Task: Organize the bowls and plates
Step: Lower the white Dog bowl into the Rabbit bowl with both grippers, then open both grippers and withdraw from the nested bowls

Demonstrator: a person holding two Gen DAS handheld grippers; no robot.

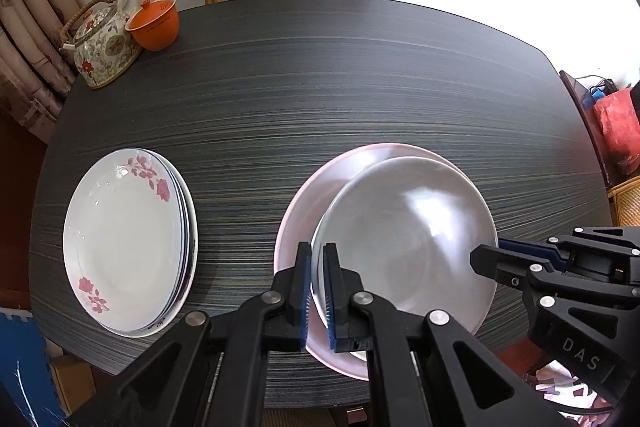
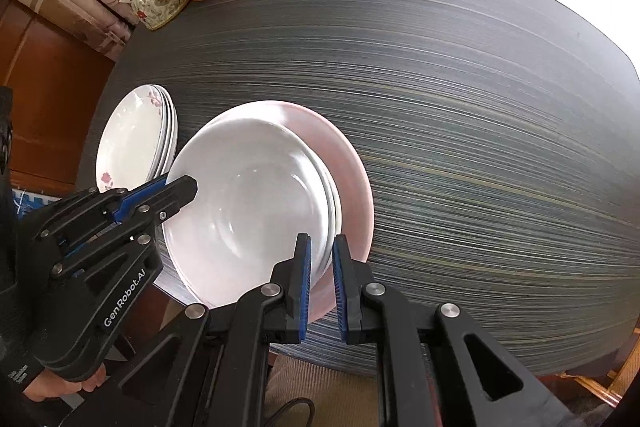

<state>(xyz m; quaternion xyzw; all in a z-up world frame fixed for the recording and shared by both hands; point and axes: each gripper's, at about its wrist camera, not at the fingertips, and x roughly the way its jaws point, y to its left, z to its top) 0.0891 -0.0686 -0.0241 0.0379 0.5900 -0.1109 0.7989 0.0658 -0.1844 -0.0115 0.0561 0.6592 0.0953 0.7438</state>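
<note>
While both tongs, left [image 1: 317, 291] and right [image 2: 321, 283], clamp the white plate [image 1: 404, 239] atop the pink plate [image 1: 308, 195] at the surface's [image 1: 320, 87] 6 o'clock edge, stacking is underway; next likely calls for a level, joint lowering.

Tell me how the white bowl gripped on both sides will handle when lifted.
The white bowl looks glazed and glossy, so probably slippery against the pads. It appears ceramic: stiff, likely fragile if dropped. Held only at thin rim edges by left tool and right tool, it may tilt.

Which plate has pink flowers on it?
The flowered plate topping the separate stack toward the teapot's side; the white dish both grippers pinch and the pink plate underneath are plain.
</note>
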